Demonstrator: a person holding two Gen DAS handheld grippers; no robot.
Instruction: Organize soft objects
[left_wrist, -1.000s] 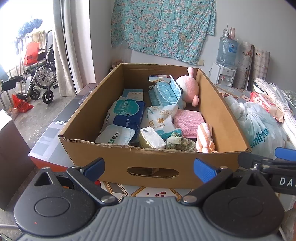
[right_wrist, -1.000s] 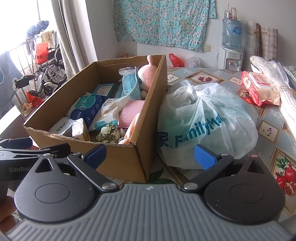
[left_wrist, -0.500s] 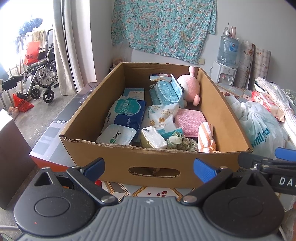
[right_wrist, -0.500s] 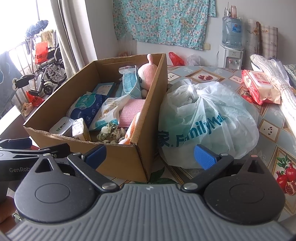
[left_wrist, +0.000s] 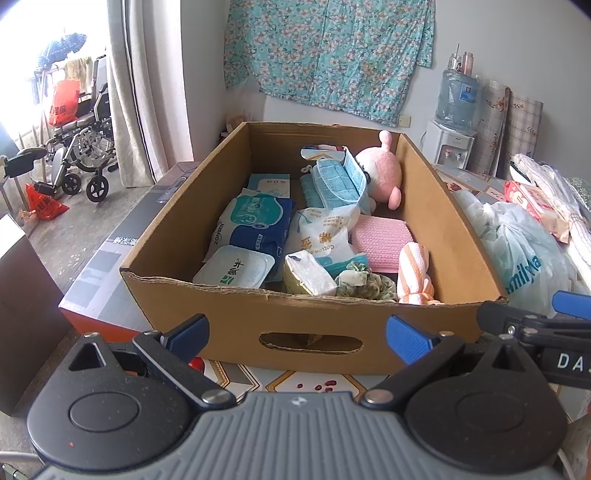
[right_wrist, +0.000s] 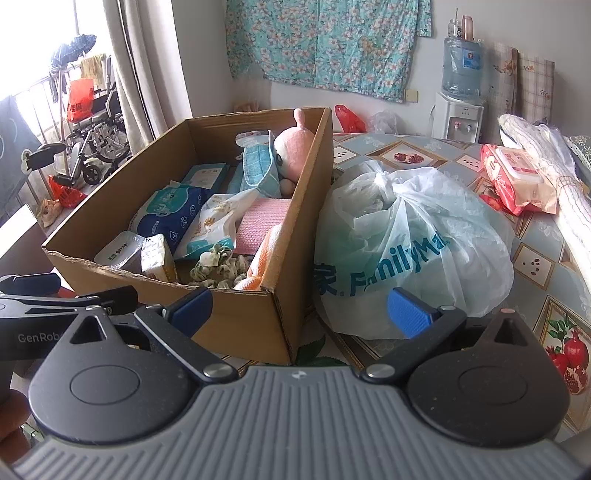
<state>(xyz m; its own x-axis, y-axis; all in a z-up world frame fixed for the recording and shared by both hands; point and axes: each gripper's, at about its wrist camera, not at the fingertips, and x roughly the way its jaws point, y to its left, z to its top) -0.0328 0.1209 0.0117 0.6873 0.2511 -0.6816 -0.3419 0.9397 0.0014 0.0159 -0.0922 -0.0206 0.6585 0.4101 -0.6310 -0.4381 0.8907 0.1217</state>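
A cardboard box (left_wrist: 229, 321) (right_wrist: 236, 317) stands on the table, filled with soft things: a pink plush toy (left_wrist: 384, 173) (right_wrist: 293, 153), a blue cloth bundle (left_wrist: 338, 181), a pink sponge cloth (left_wrist: 380, 240), an orange striped towel roll (left_wrist: 413, 273), a green scrunchie (left_wrist: 364, 282), wipe packs (left_wrist: 255, 221) and tissue packs. My left gripper (left_wrist: 297, 334) is open and empty, just in front of the box's near wall. My right gripper (right_wrist: 299, 308) is open and empty, in front of the box's right corner and a tied white plastic bag (right_wrist: 413, 236).
A red wipes pack (right_wrist: 517, 181) and a rolled white cloth (right_wrist: 554, 162) lie on the patterned table (right_wrist: 535, 262) at the right. A water dispenser (right_wrist: 458, 96) stands at the back wall. A wheelchair (left_wrist: 81, 147) is on the floor to the left.
Both views have risen slightly and tilted down, so the box sits a little lower in frame. Nothing in the box moved; both grippers stayed open.
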